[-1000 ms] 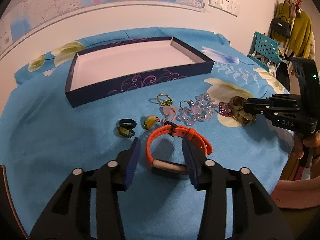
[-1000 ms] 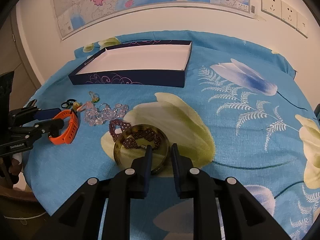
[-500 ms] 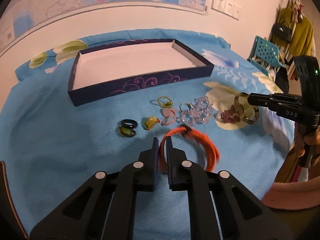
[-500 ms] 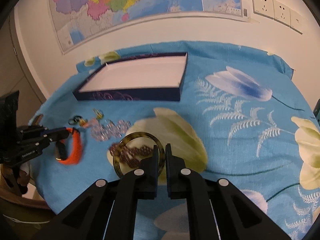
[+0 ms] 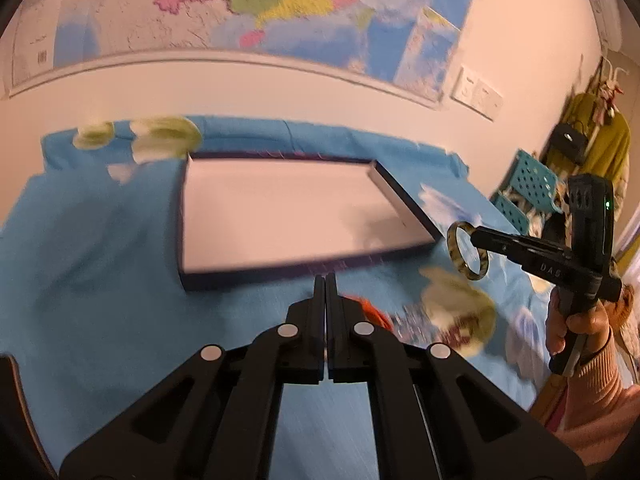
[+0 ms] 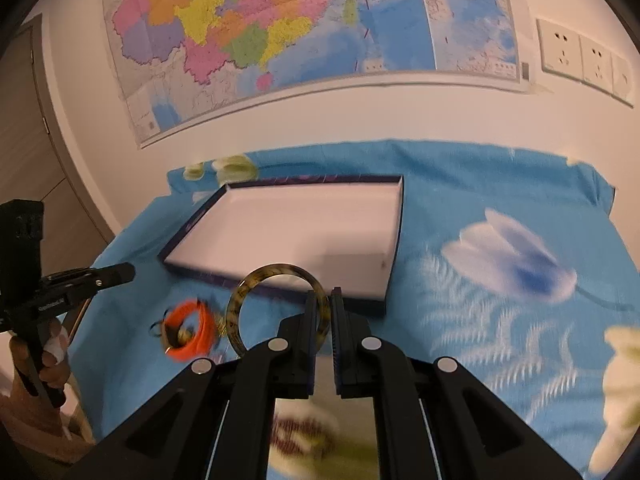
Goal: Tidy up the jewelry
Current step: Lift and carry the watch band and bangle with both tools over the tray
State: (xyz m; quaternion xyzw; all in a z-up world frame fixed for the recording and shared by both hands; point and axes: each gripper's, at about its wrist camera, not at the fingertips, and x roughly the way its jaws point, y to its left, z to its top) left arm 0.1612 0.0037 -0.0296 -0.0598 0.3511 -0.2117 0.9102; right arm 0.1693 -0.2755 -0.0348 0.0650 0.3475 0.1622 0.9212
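Note:
My right gripper [image 6: 323,300] is shut on a brown tortoiseshell bangle [image 6: 248,284] and holds it in the air near the front edge of the dark blue tray with a white floor [image 6: 384,240]. The bangle [image 5: 466,256] also shows in the left wrist view, by the tray's [image 5: 404,204] right corner. My left gripper [image 5: 325,280] is shut with nothing between its jaws, raised in front of the tray. The orange watch band [image 6: 192,332] lies on the blue cloth below it, partly hidden in the left wrist view [image 5: 372,312].
Blurred small jewelry lies on the flowered blue cloth [image 5: 100,280]: clear beads [image 5: 412,320] and a dark red bracelet [image 6: 300,436]. A wall with a map [image 6: 280,32] stands behind the table. A teal chair [image 5: 528,192] is at the right.
Both grippers have risen and moved toward the tray. The right one lifted the bangle off the cloth. The orange band has slipped out of the left gripper and lies on the cloth.

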